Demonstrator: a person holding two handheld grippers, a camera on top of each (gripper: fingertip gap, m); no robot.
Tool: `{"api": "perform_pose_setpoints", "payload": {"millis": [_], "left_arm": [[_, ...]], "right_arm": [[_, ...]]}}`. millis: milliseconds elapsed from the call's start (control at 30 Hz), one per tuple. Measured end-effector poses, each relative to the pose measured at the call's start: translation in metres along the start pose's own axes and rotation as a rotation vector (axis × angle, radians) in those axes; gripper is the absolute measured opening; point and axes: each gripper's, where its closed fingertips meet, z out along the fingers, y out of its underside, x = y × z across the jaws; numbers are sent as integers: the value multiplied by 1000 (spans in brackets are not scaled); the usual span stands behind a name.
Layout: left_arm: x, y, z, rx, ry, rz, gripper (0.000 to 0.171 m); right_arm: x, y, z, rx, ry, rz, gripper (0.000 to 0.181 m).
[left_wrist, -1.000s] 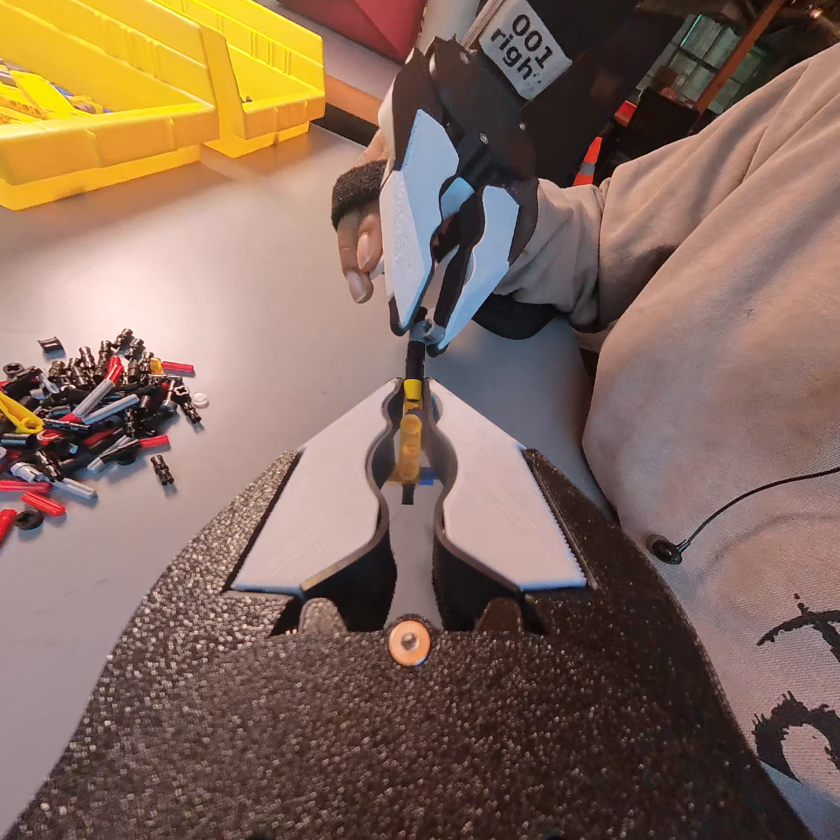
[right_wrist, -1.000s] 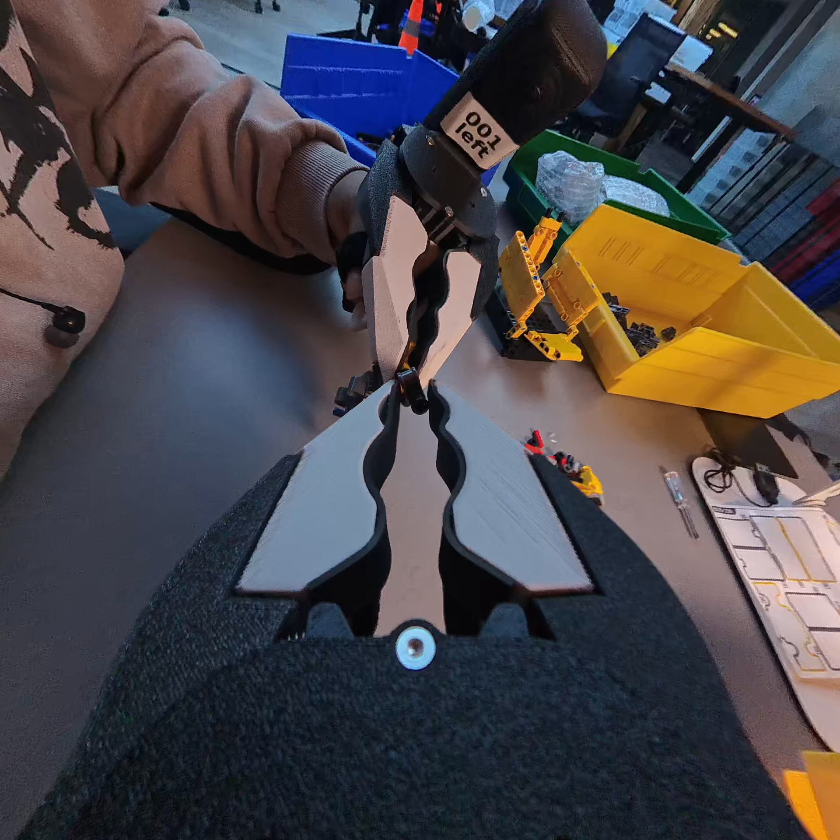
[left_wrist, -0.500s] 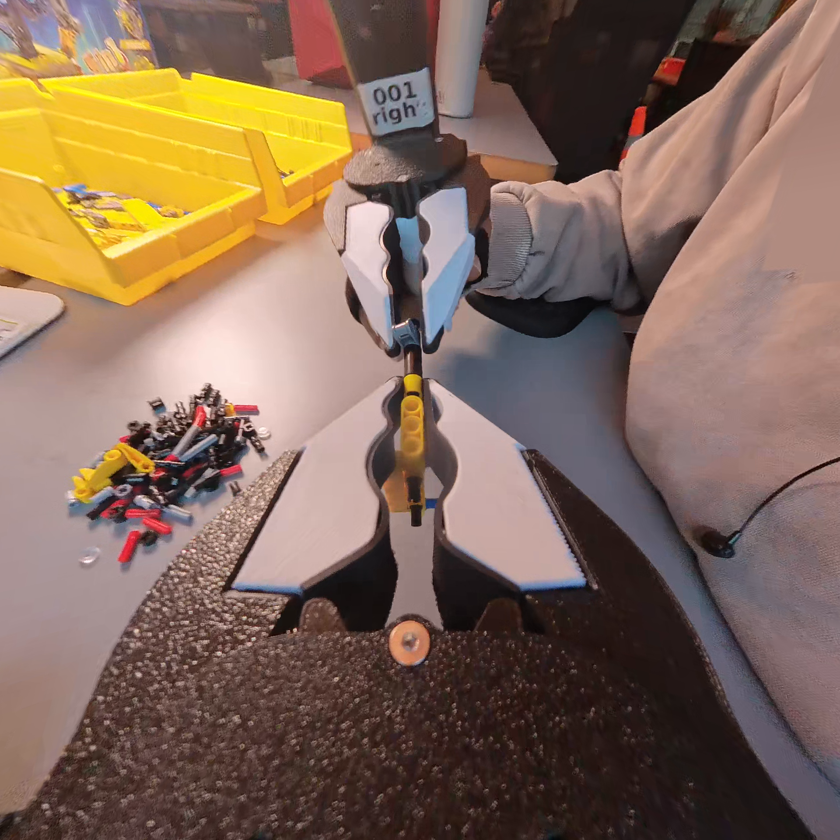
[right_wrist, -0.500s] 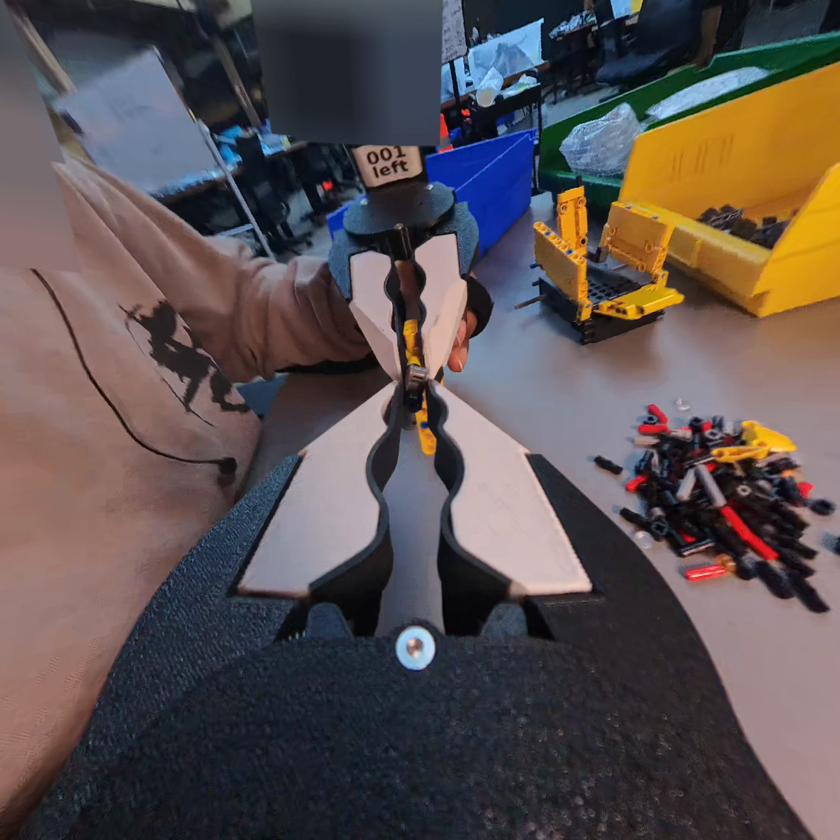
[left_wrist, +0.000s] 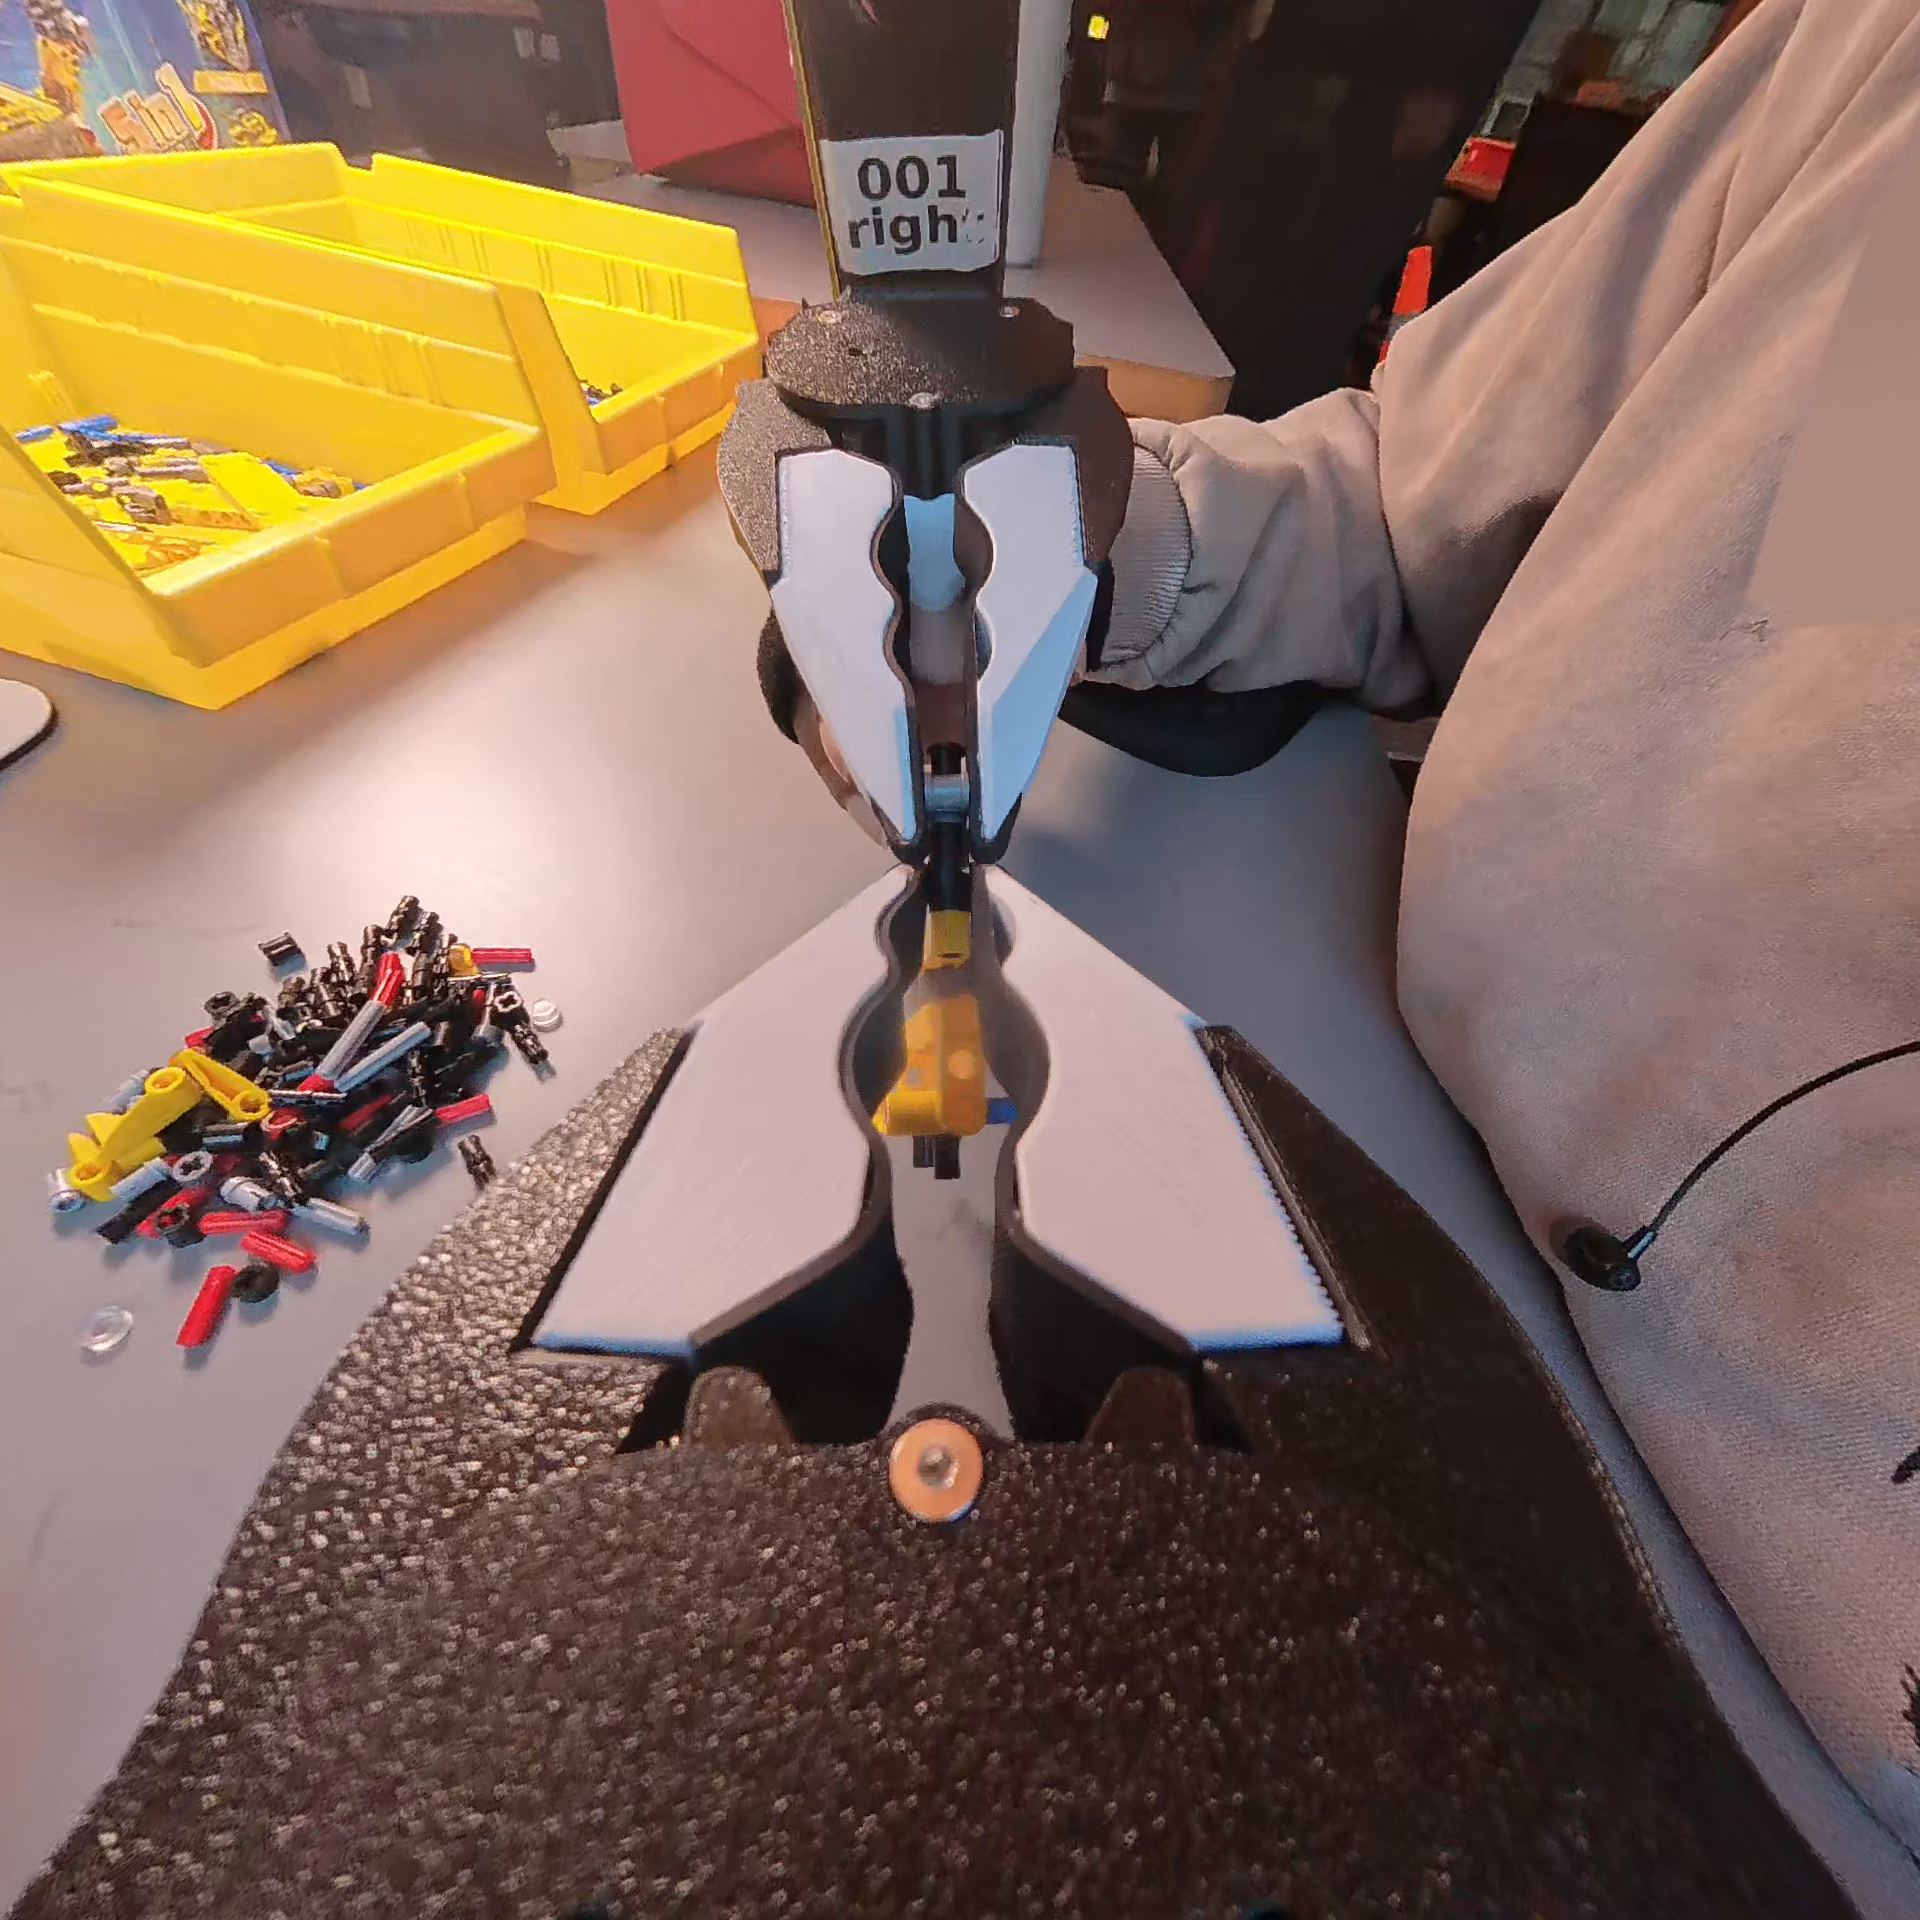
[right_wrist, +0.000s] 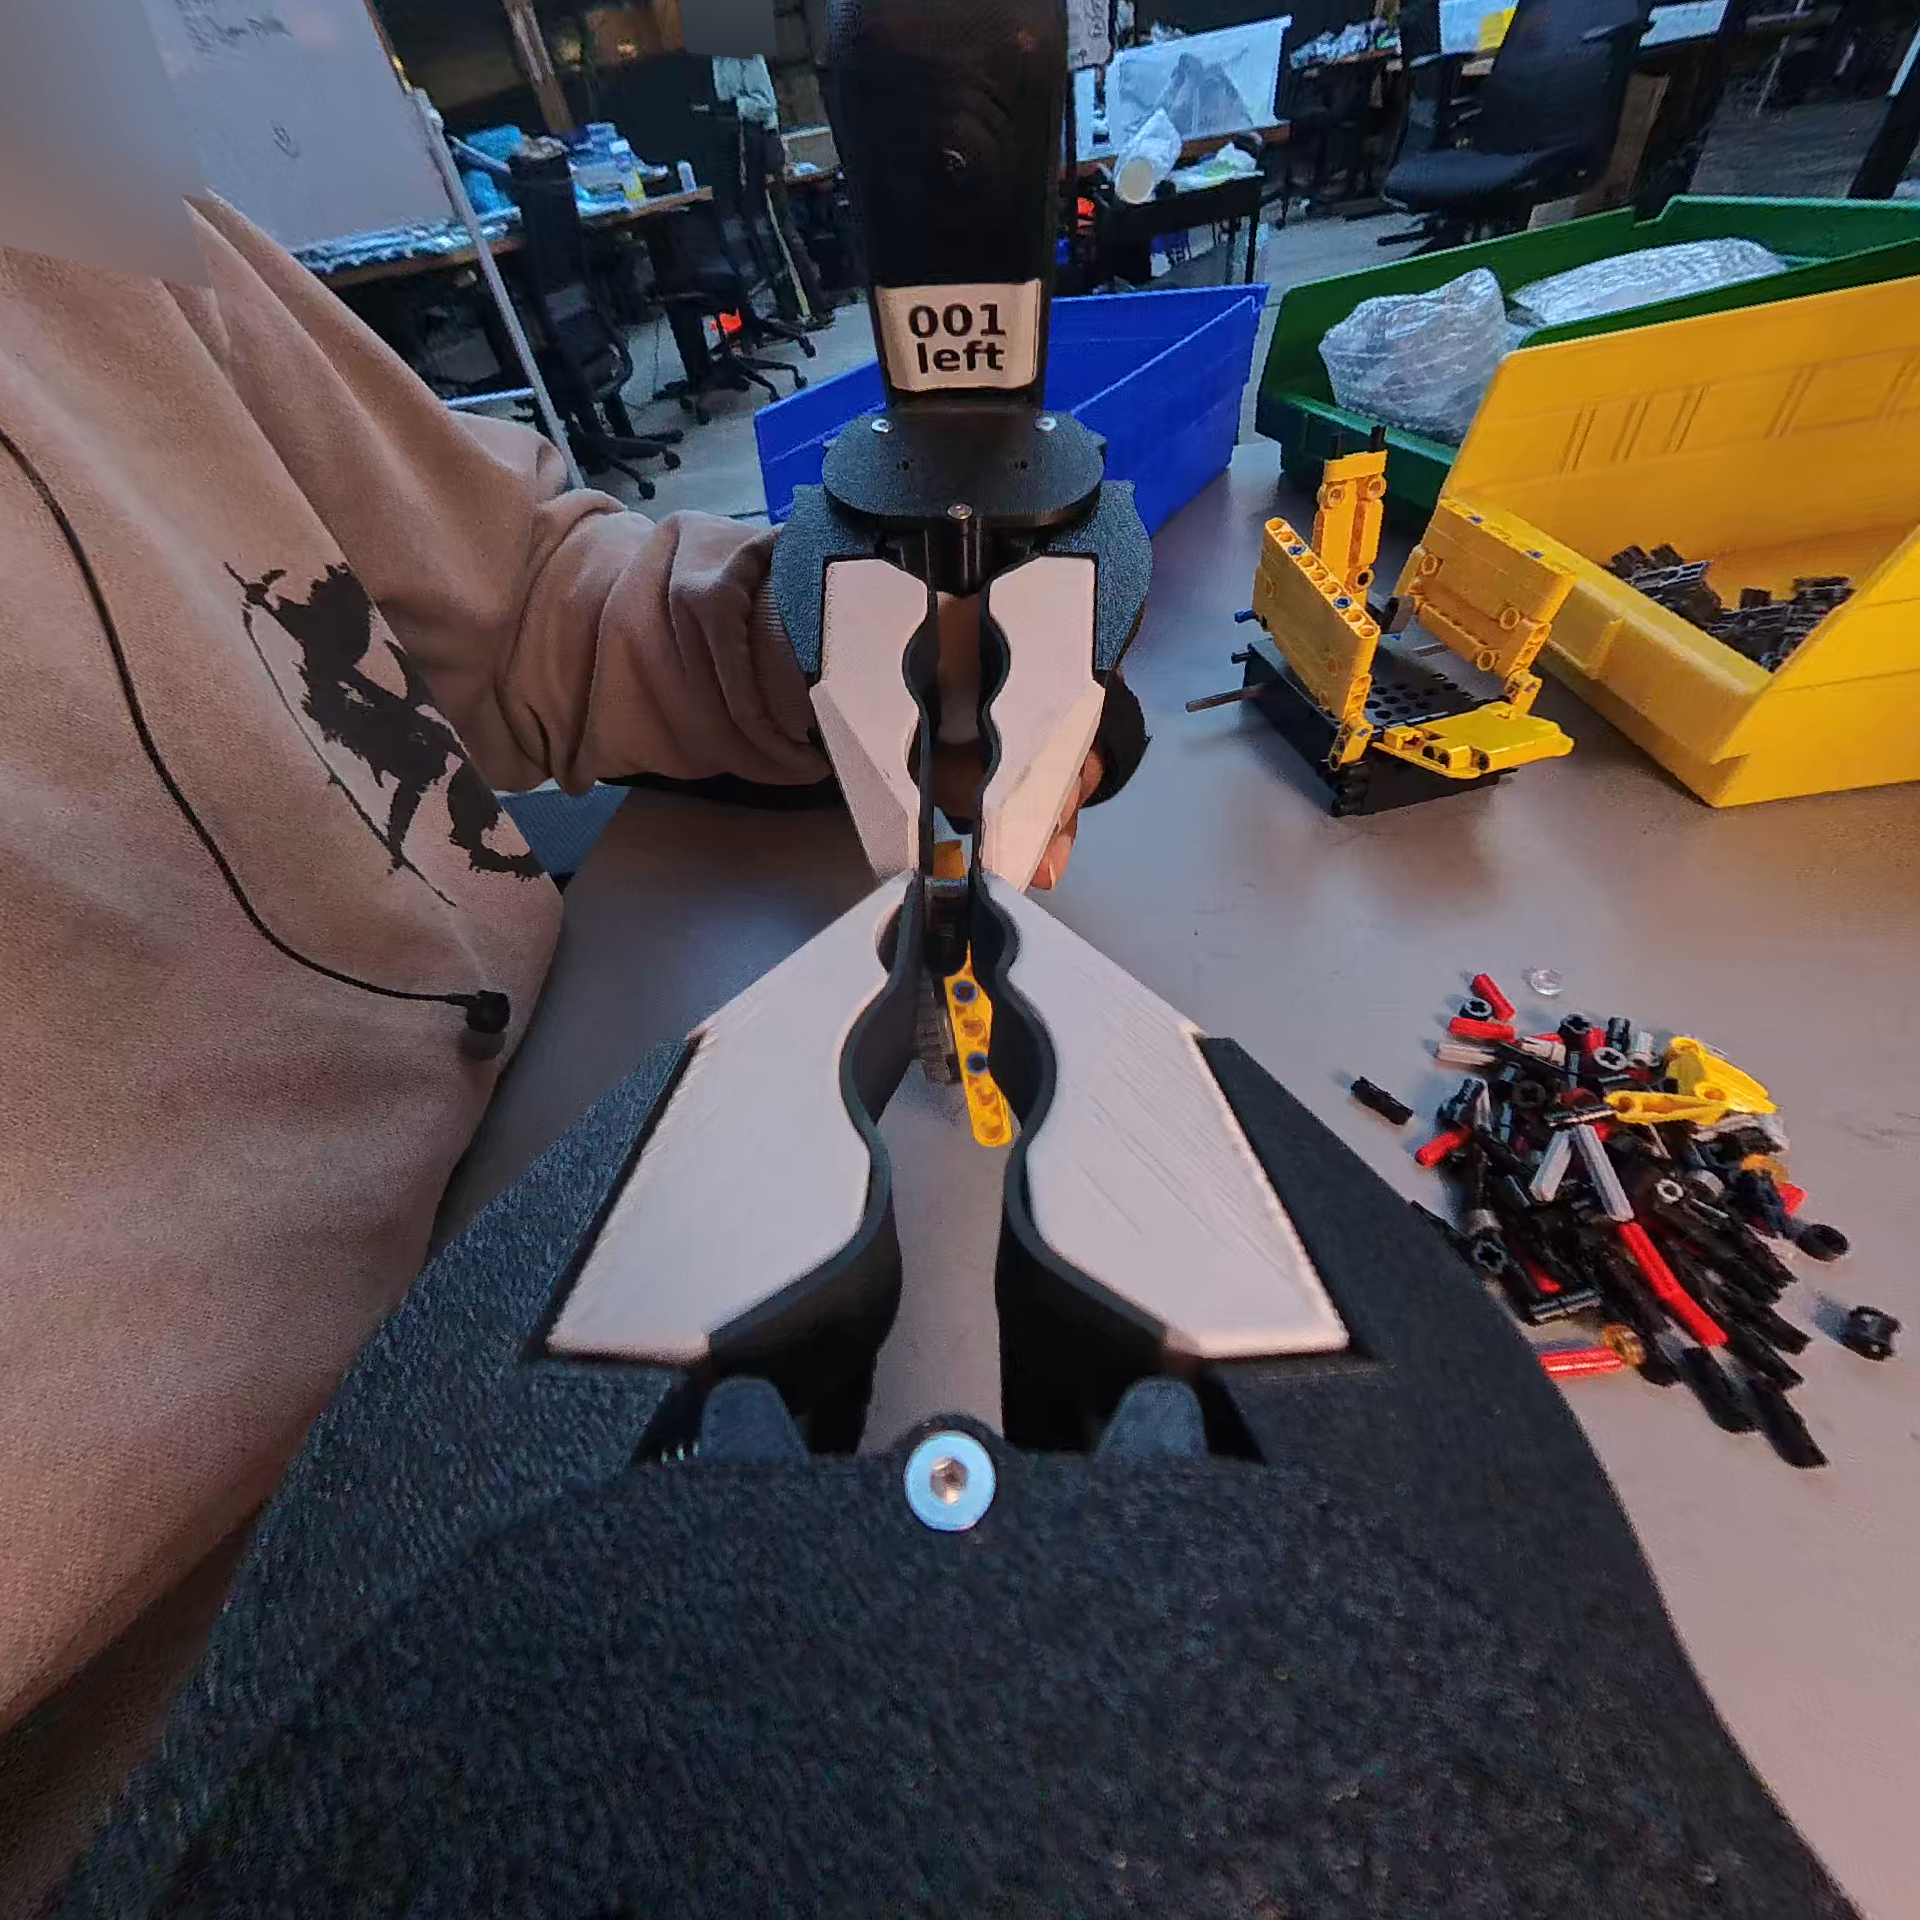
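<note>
A dim workshop: grey table (right_wrist: 1351, 914), black office chairs (right_wrist: 1496, 114), seemingly cluttered desks (right_wrist: 582, 218) behind.

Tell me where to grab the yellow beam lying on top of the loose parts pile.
Pinch the yellow beam across its narrow sides near mid-length, coming down from above. It lies roughly flat on top of the pile, so its sides look exposed, while pins crowd underneath.

I'm looking across a workshop or lab floor: a grey worktable (right_wrist: 1351, 935) with stacked yellow parts bins (left_wrist: 312, 416), a blue bin (right_wrist: 1143, 384) and a green one (right_wrist: 1558, 260). Behind them I see rows of desks (right_wrist: 1195, 197) with black office chairs (right_wrist: 1496, 114) and a whiteboard (right_wrist: 301, 114).
</note>
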Motion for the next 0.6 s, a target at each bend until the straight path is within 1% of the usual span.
{"api": "perform_pose_setpoints", "payload": {"millis": [100,167,300,600], "left_arm": [[3,-5,-2,15,19,-23,7],[5,-12,-5,42,34,-42,7],[6,-20,-10,76,56,-76,7],[11,-22,-11,50,67,-55,7]], "right_arm": [[-3,-2,-3,0,-12,-38,7],[-6,-10,-5,26,-24,-46,6],[-7,-20,-5,29,-19,-67,6],[-13,-20,-16,-47,-41,-145,6]]}}
